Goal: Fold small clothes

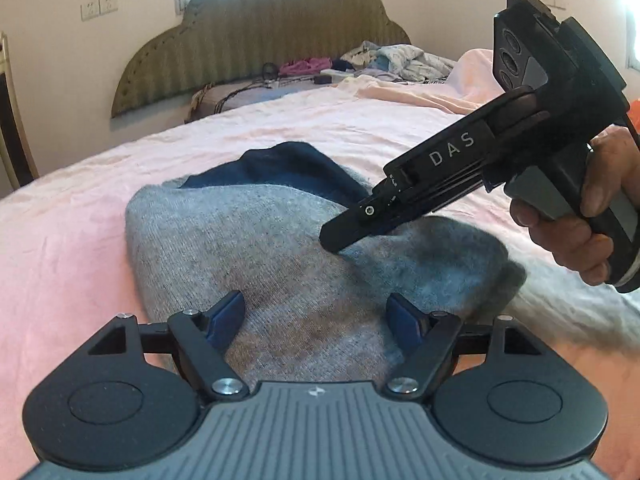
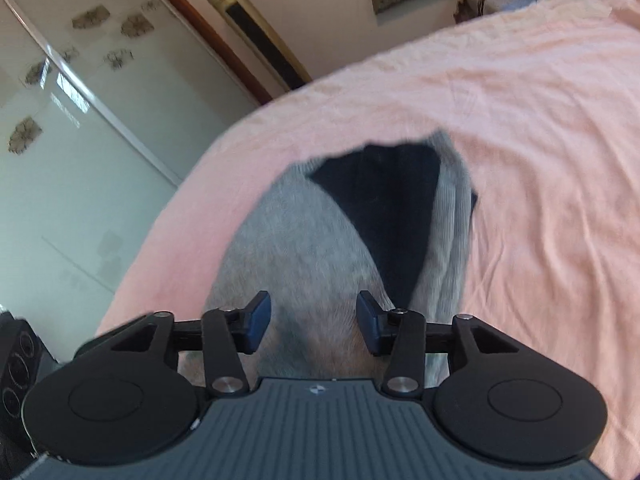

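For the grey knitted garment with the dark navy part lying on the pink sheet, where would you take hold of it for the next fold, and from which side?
Probably the grey knitted garment is best pinched at its near rounded hem, coming in low from the near side. That edge lies flat and free on the pink bedsheet, right ahead of the open left tool. The right tool, also open, hangs above the middle, where there is no edge to pinch.

pink bedspread (image 1: 80, 208), scalloped headboard (image 1: 280, 32), glass wardrobe doors (image 2: 80, 140)

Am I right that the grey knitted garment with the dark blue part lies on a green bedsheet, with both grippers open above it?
Not quite: the bedsheet is pink, not green, as the right wrist view shows. The grey knitted garment with its dark blue part does lie on it, and the left gripper and right gripper are both open.
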The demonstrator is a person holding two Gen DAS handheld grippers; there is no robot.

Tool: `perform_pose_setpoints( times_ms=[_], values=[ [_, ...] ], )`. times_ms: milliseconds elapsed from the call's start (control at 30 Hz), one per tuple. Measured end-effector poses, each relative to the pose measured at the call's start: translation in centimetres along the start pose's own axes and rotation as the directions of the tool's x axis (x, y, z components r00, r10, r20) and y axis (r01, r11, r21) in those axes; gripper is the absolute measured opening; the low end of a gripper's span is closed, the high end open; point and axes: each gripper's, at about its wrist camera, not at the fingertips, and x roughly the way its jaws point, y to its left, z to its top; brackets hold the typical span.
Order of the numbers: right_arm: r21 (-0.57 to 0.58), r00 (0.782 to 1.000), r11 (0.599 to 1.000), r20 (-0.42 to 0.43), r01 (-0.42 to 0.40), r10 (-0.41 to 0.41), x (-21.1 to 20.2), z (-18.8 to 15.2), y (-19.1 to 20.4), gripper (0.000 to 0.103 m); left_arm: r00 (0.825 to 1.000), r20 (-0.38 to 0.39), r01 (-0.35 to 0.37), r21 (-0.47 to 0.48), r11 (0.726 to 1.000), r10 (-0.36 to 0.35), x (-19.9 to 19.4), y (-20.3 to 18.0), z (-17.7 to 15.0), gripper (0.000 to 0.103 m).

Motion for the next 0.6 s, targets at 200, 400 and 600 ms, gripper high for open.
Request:
perform_pose_setpoints(
  times_ms=[200,400,600],
  values=[
    [0.034,0.997,0.999,0.073,-0.012,0.010,-4.3,-1.1,-0.9,0.047,0.999,0.040,0.020,-0.237,0.971,-0.011,-5.3,2.6,-1.2,0.078],
    [0.170,0.999,0.985,-0.026,-0.036,0.041,-6.6,-4.6,-4.4,0.068,0.980,0.022,0.162,-0.673,0.722,-0.199,-5.0,8.0,-5.1,0.077],
    [0.081,0.993,0.996,-0.108,-0.045,0.053,-3.8,-4.6,-3.5,0.020,0.947,-0.028,0.187,-0.762,0.620,-0.321,-2.7,7.8,-5.4,0.014]
  ],
)
